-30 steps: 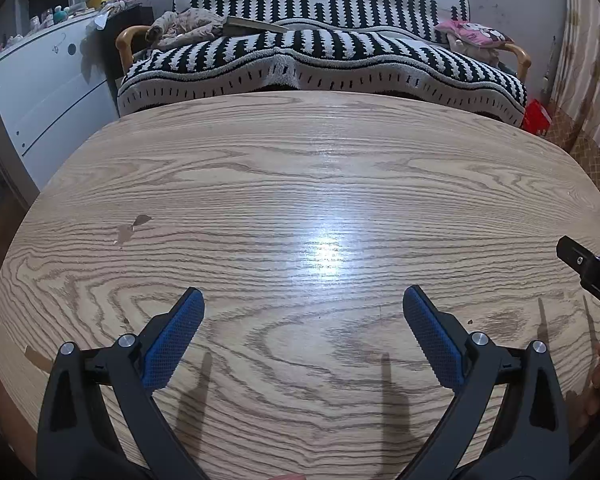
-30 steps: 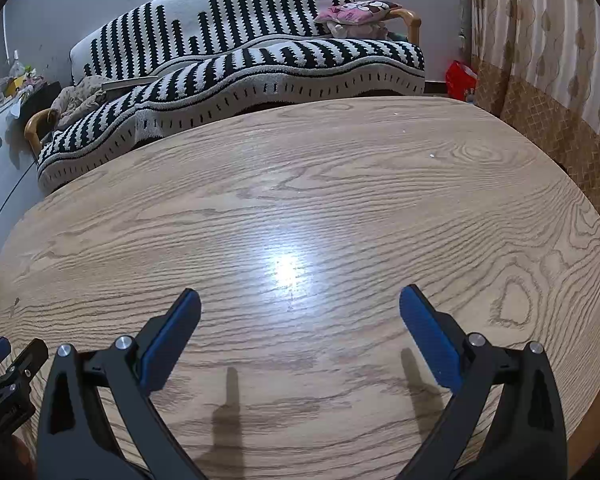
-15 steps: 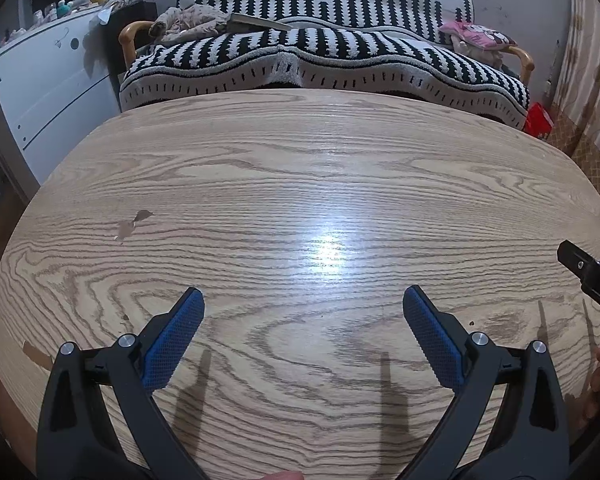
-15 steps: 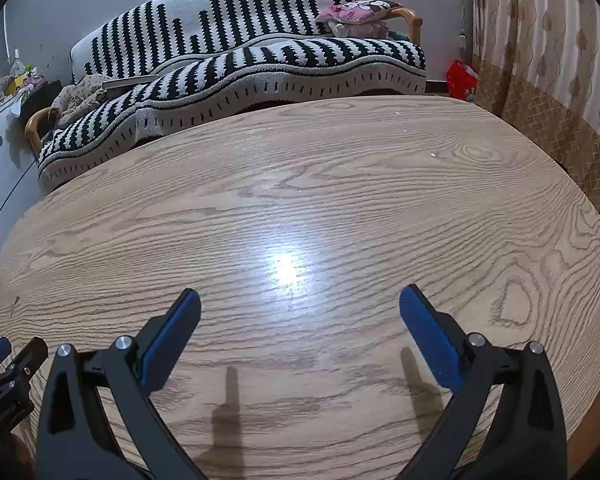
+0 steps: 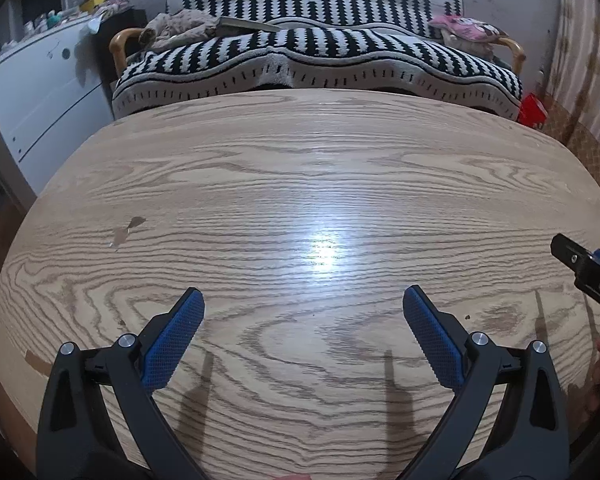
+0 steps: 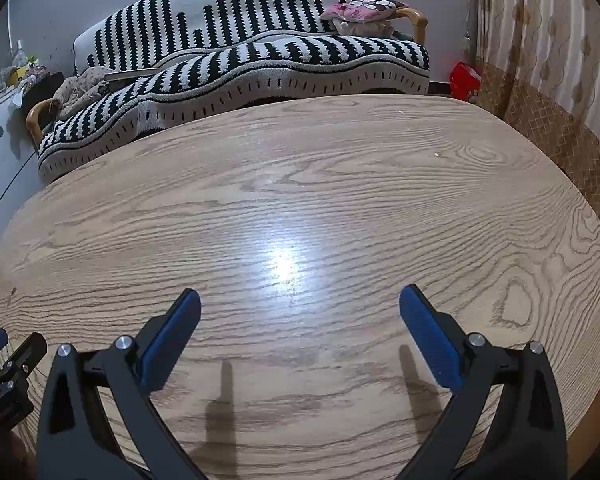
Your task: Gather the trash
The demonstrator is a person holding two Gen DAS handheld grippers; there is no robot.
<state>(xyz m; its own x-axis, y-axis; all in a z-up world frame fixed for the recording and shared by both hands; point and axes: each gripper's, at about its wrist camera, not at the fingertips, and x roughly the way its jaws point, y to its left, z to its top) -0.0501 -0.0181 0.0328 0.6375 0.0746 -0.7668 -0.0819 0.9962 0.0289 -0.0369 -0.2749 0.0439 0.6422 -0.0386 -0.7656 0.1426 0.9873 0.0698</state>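
Observation:
My left gripper (image 5: pixel 303 300) is open and empty, held low over the near part of a round wooden table (image 5: pixel 300 168). My right gripper (image 6: pixel 300 300) is also open and empty over the same table (image 6: pixel 340 168). No trash shows on the tabletop in either view. The right gripper's finger tip shows at the right edge of the left wrist view (image 5: pixel 588 268). The left gripper's tip shows at the lower left of the right wrist view (image 6: pixel 8 372).
A black-and-white striped sofa (image 5: pixel 316 60) stands behind the table, with a pink cushion (image 5: pixel 466 30) and crumpled cloth (image 5: pixel 180 28). A white cabinet (image 5: pixel 40 92) is at the left. A red box (image 6: pixel 464 78) and curtain (image 6: pixel 548 40) are at the right.
The left wrist view has drifted slightly, so the sofa sits a little lower in frame. Both grippers stay open and the right view is nearly unchanged.

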